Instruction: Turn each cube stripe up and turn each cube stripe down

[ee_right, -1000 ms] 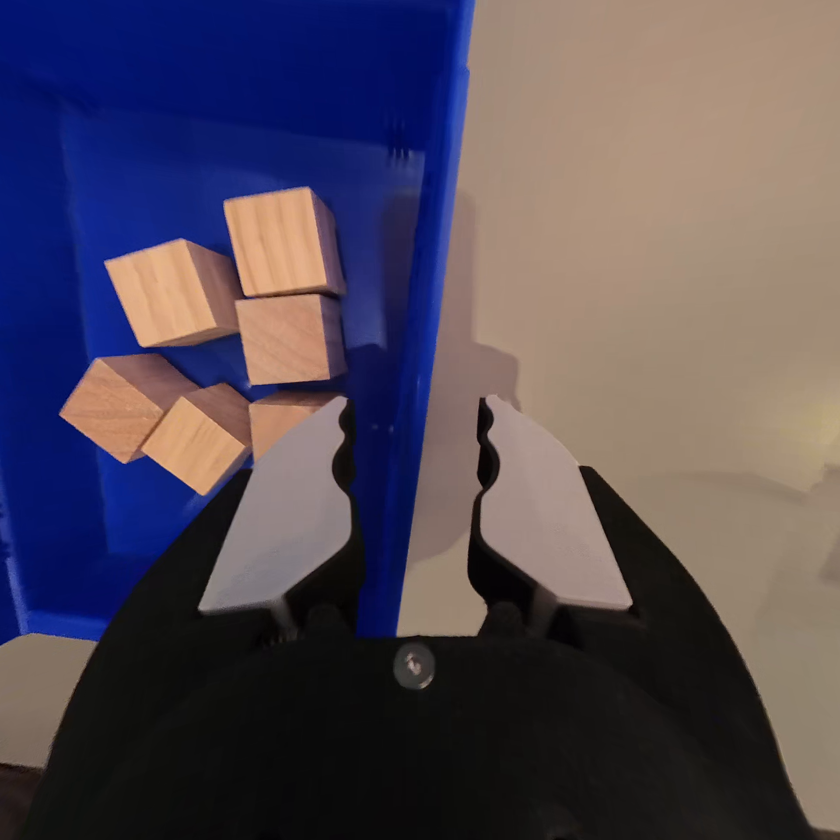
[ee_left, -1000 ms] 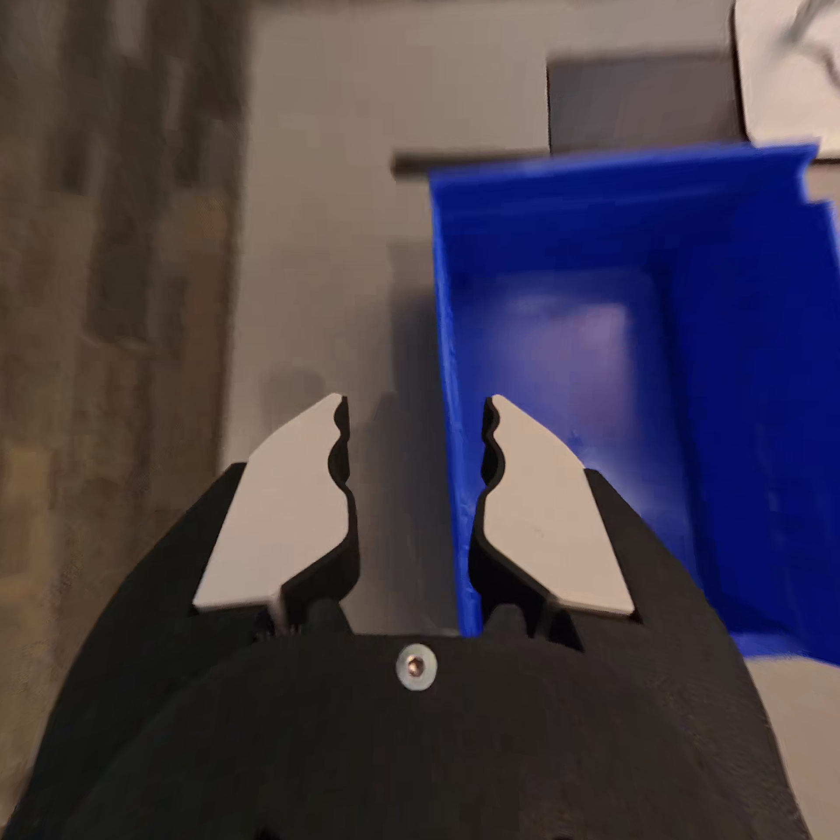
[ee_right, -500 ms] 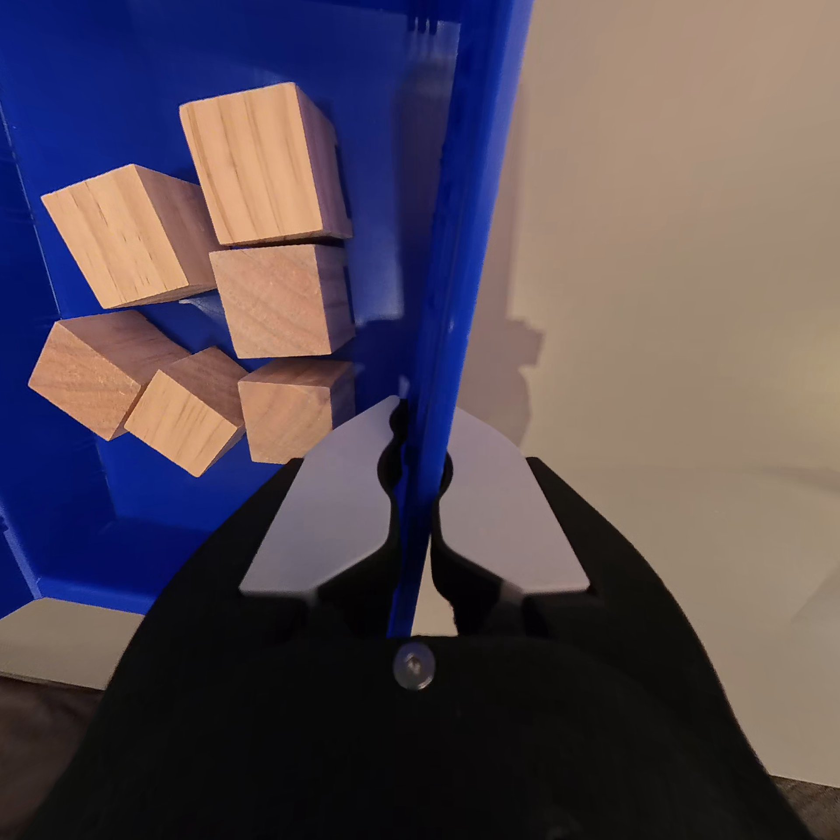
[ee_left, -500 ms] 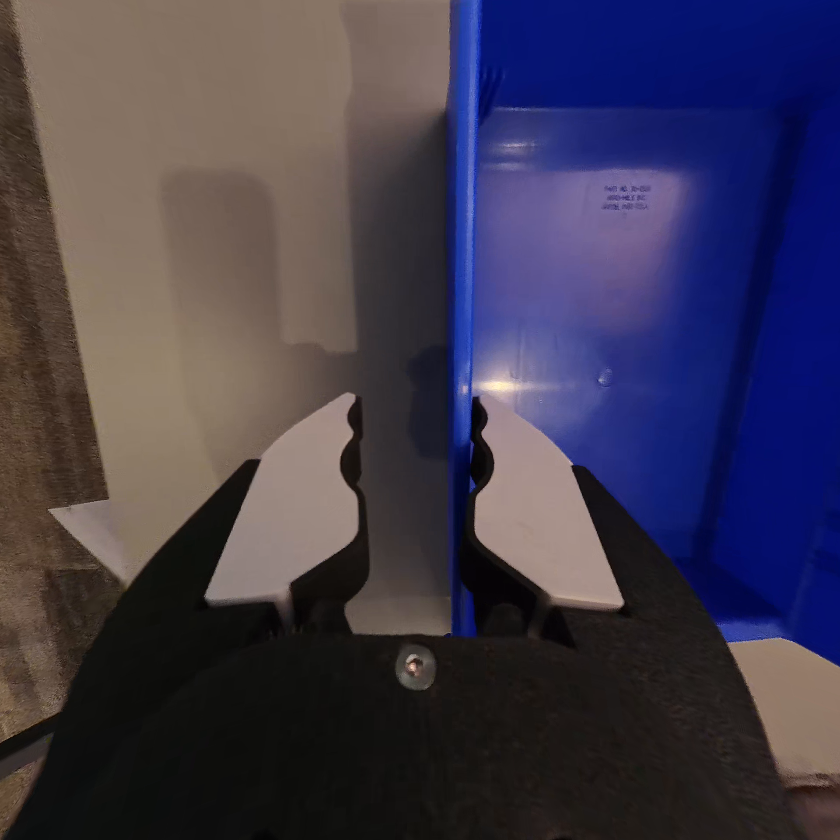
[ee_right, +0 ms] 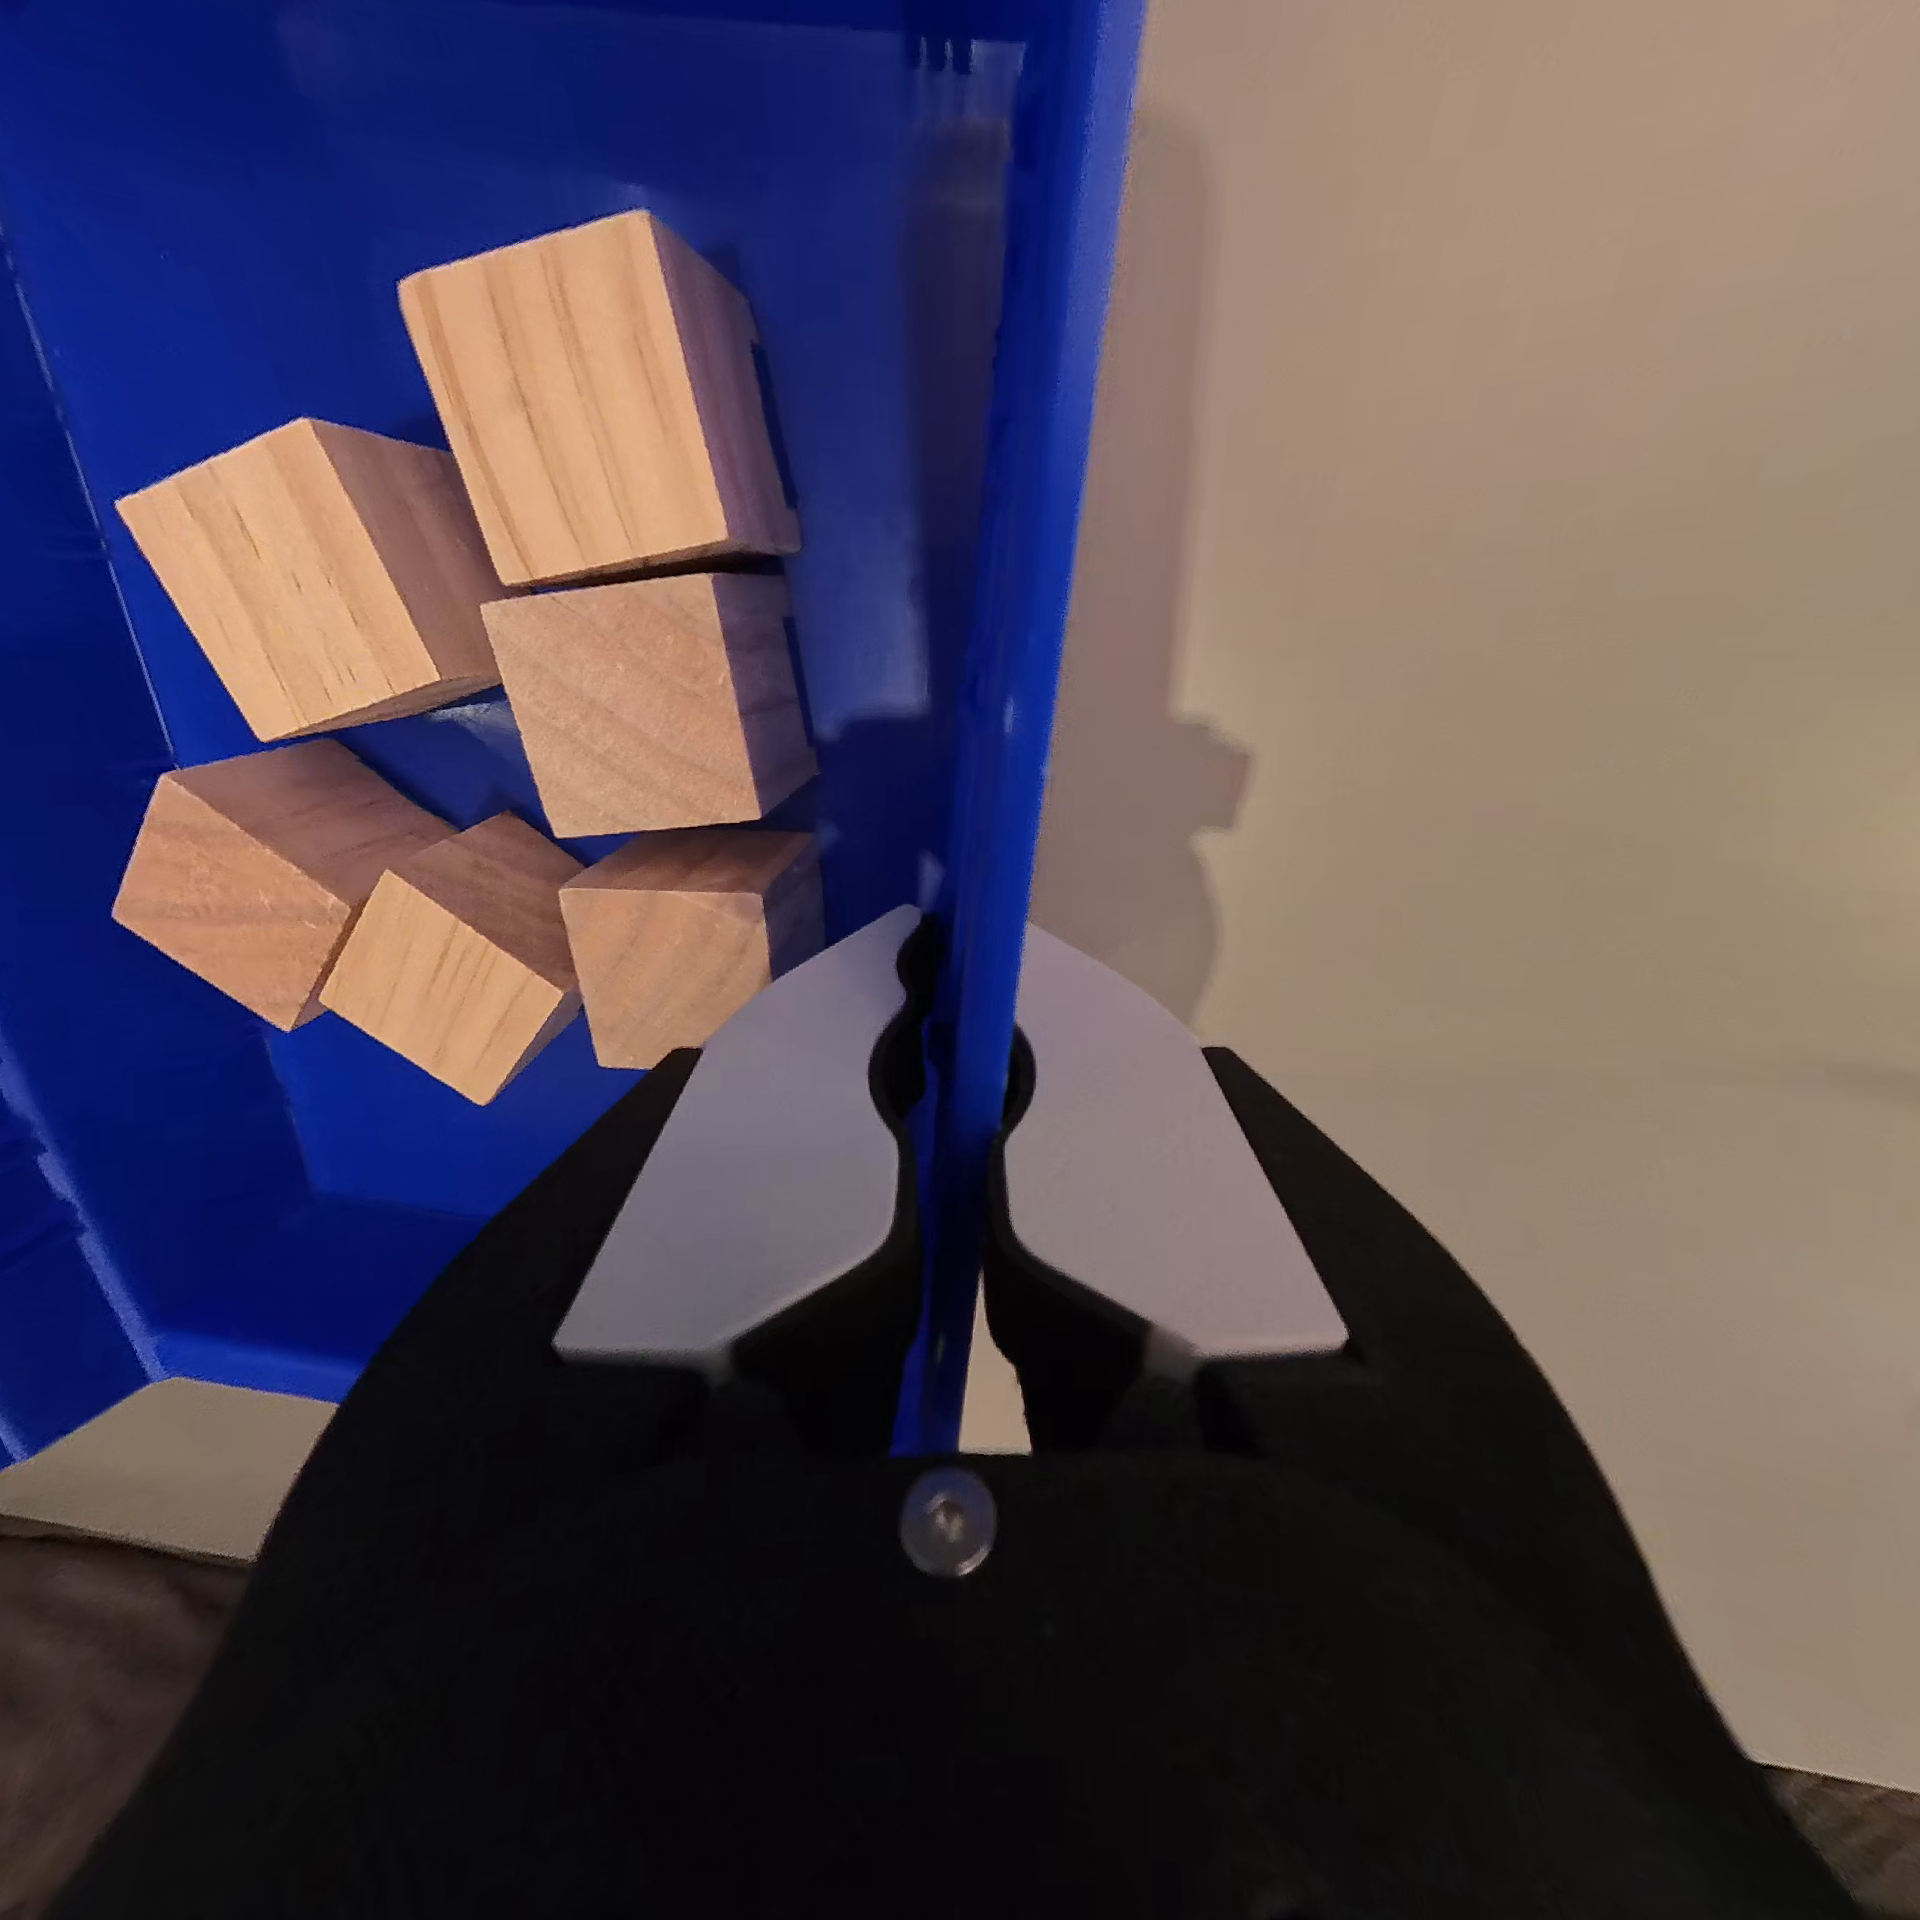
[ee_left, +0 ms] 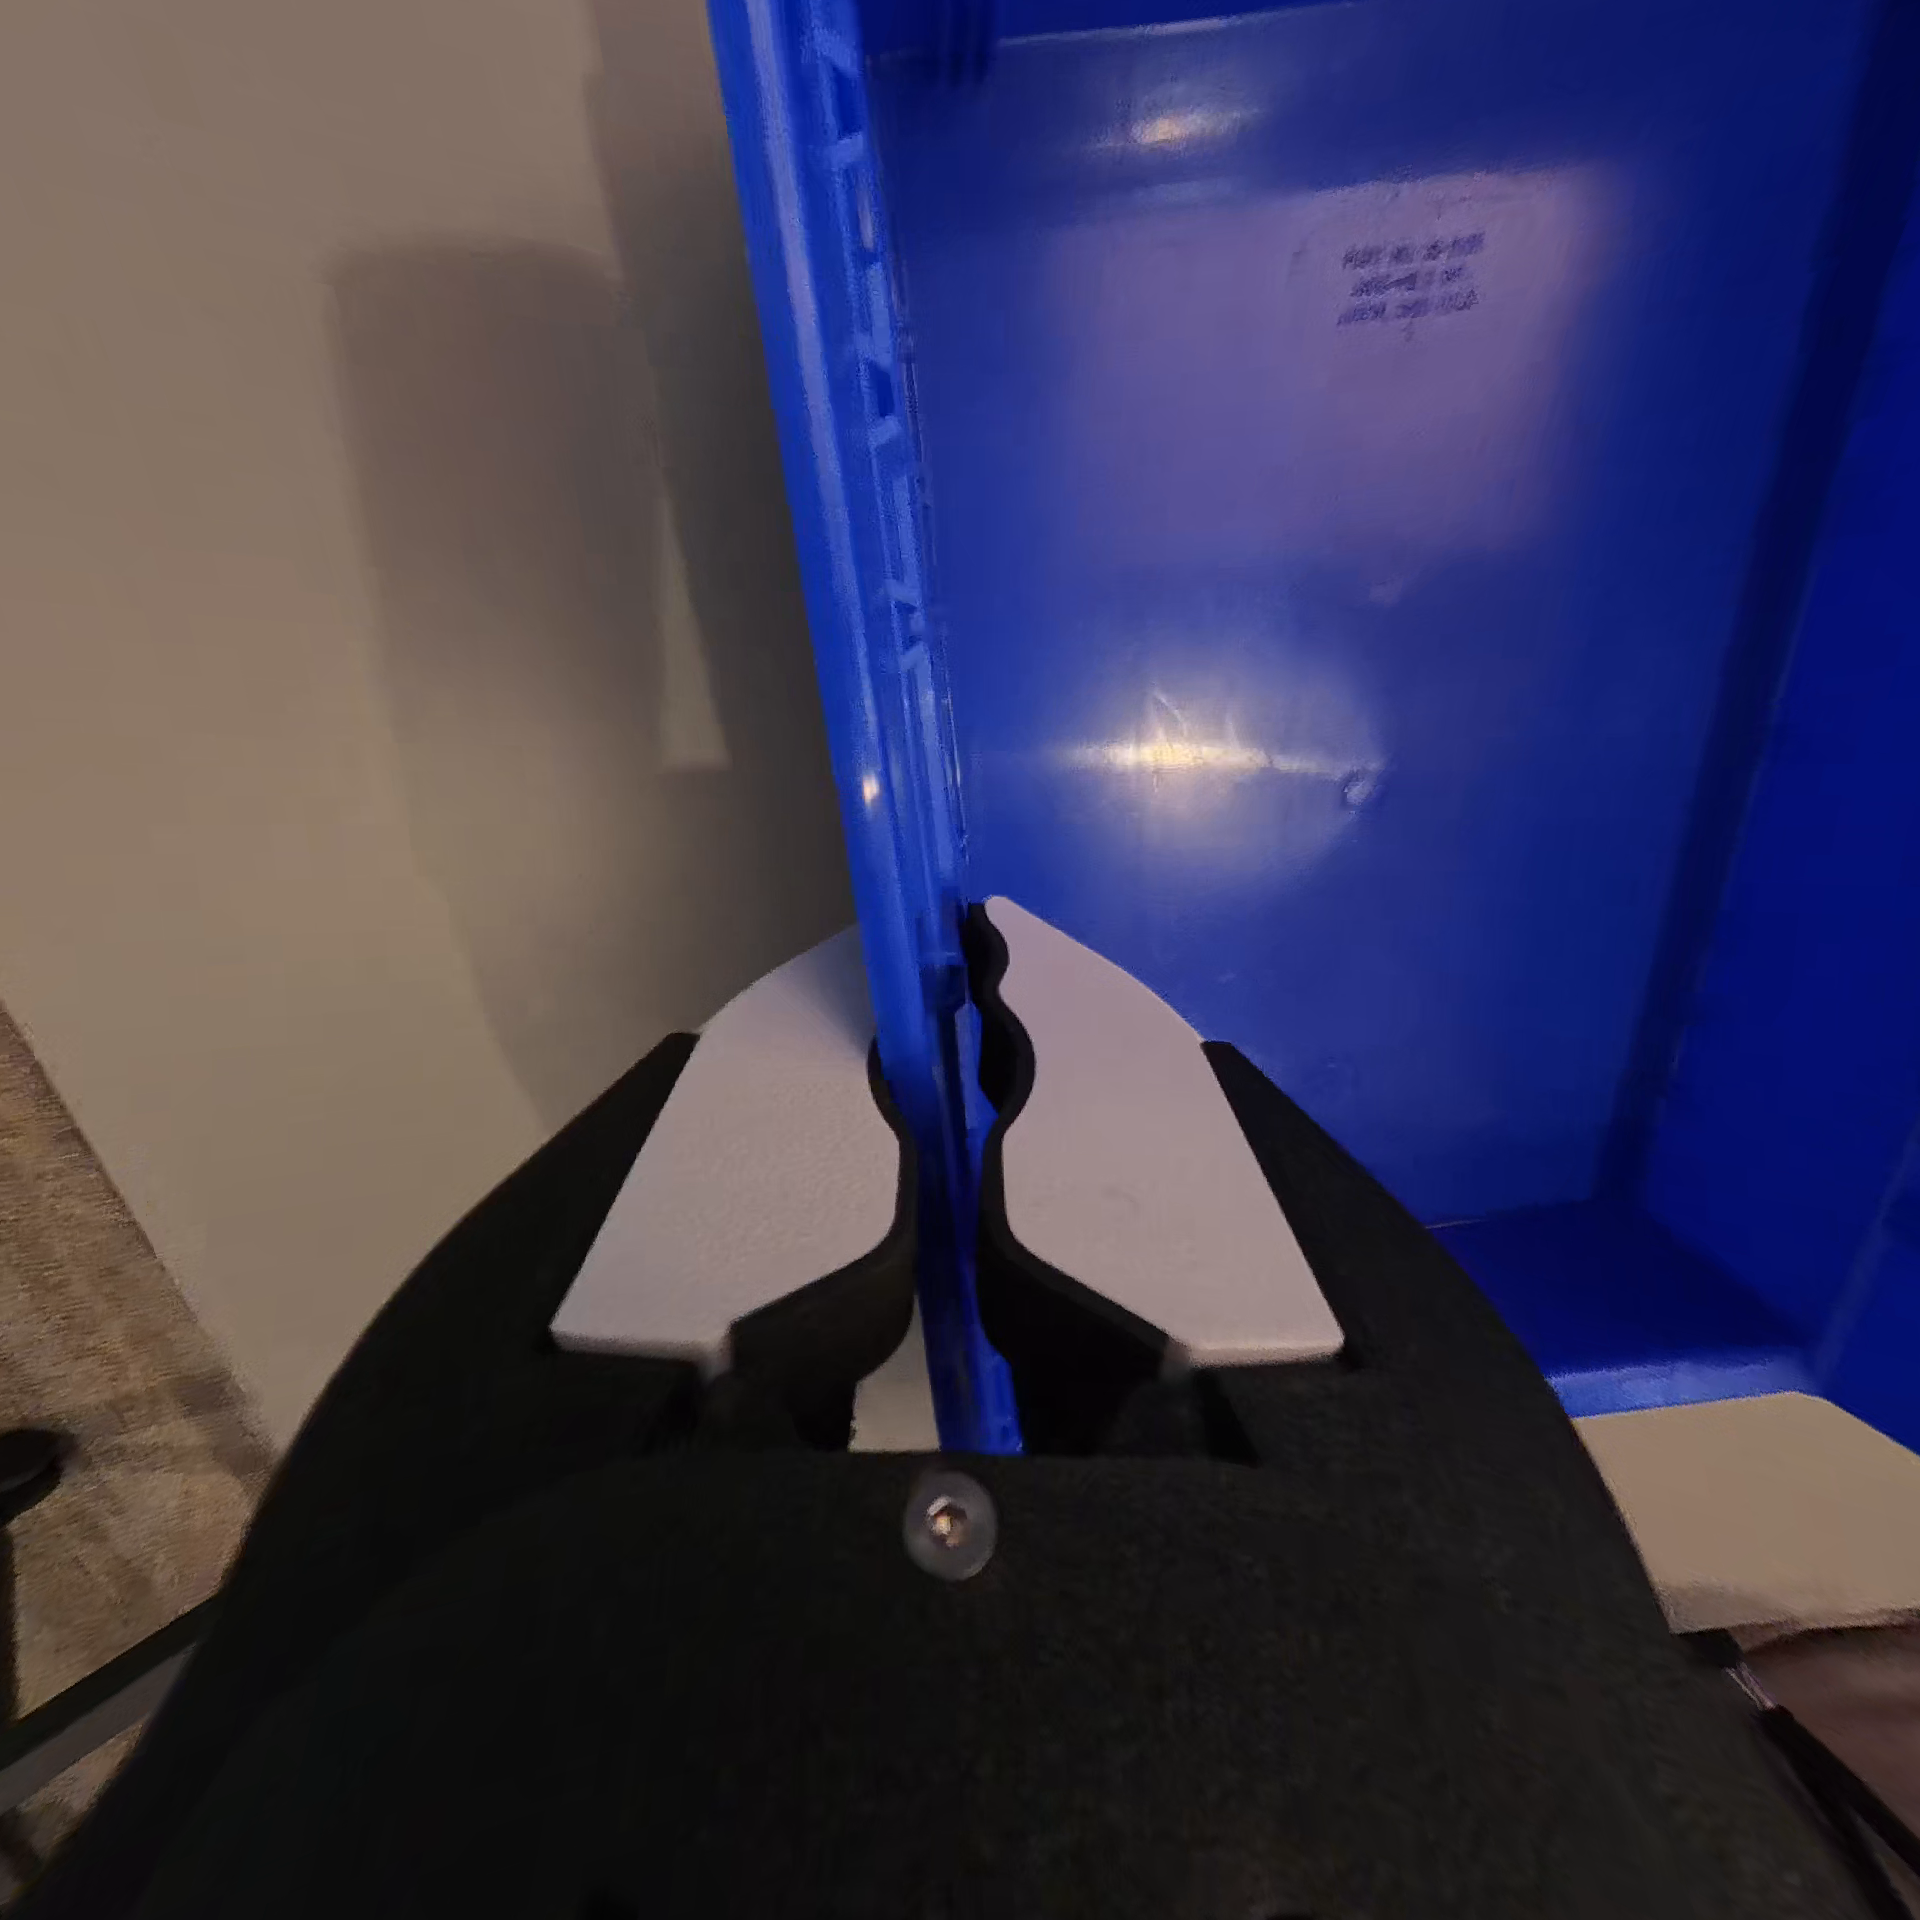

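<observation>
Several plain wooden cubes (ee_right: pixel 644 696) lie clustered inside a blue plastic bin (ee_right: pixel 208 260), near its right wall; no stripe shows on their visible faces. My right gripper (ee_right: pixel 961 935) is shut on the bin's right wall (ee_right: pixel 1049 520), one finger inside, one outside. My left gripper (ee_left: pixel 940 925) is shut on the bin's left wall (ee_left: pixel 862 520), with the bare blue bin floor (ee_left: pixel 1299 623) to its right. No cubes show in the left wrist view.
The bin stands on a white tabletop (ee_right: pixel 1558 623), which also shows in the left wrist view (ee_left: pixel 312 623). Carpeted floor (ee_left: pixel 94 1299) lies beyond the table's left edge. The table's near edge (ee_right: pixel 125 1475) runs just below the bin.
Both grippers moved in over the bin's side walls and closed on them, the right first, then the left. The cubes look nearer in the right view.
</observation>
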The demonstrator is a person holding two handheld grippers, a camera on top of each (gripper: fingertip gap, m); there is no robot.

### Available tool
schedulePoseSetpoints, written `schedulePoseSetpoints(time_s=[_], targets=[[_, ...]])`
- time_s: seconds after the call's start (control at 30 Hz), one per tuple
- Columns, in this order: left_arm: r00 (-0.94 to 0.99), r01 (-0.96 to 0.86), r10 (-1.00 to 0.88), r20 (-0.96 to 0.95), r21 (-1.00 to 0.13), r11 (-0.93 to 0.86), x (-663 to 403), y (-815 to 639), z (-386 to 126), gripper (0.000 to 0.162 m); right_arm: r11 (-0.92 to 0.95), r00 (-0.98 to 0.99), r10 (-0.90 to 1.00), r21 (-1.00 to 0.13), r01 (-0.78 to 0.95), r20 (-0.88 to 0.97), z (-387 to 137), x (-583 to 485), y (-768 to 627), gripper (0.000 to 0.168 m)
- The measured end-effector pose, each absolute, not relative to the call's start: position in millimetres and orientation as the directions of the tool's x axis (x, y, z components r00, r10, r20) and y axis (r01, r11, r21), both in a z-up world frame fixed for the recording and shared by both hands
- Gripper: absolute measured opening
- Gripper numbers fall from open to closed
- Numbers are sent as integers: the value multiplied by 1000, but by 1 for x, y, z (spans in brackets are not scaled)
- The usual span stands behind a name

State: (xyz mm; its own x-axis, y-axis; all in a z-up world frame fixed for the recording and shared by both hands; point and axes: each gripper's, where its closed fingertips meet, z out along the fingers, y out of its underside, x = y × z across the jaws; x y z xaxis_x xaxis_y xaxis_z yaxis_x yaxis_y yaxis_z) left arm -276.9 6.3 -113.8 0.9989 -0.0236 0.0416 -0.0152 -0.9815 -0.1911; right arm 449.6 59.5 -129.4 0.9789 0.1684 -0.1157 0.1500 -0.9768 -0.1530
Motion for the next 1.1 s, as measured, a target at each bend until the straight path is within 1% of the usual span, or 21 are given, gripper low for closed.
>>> schedulePoseSetpoints(time_s=[0.2, 0.33, 0.57, 0.67, 0.87, 1.0, 1.1], targets=[[996, -73, -79, 29, -168, -983, -239, 13, -116, 7, -978, 978, 173, -138, 156, -120, -129, 424, 60, 7], [993, -119, -121, 5, -173, -978, -215, 19, -116, 10, -973, 969, 198, -149, 176, -145, -129, 401, 60, 7], [993, -117, -117, -12, -183, -976, -183, 24, -116, 10, -967, 963, 224, -158, 200, -152, -129, 363, 58, 7], [994, -111, -111, -9, -185, -977, -173, 23, -117, 10, -971, 955, 223, -132, 199, -195, -129, 343, 51, 8], [990, -144, -143, -20, -176, -974, -152, 20, -117, 11, -971, 944, 238, -91, 223, -226, -128, 315, 35, 9], [983, -185, -184, -18, -162, -969, -136, 15, -117, 12, -966, 938, 256, -93, 240, -235, -128, 306, 31, 10], [978, -206, -206, -16, -161, -965, -126, 14, -117, 12, -962, 940, 266, -124, 244, -214, -128, 304, 40, 12]])
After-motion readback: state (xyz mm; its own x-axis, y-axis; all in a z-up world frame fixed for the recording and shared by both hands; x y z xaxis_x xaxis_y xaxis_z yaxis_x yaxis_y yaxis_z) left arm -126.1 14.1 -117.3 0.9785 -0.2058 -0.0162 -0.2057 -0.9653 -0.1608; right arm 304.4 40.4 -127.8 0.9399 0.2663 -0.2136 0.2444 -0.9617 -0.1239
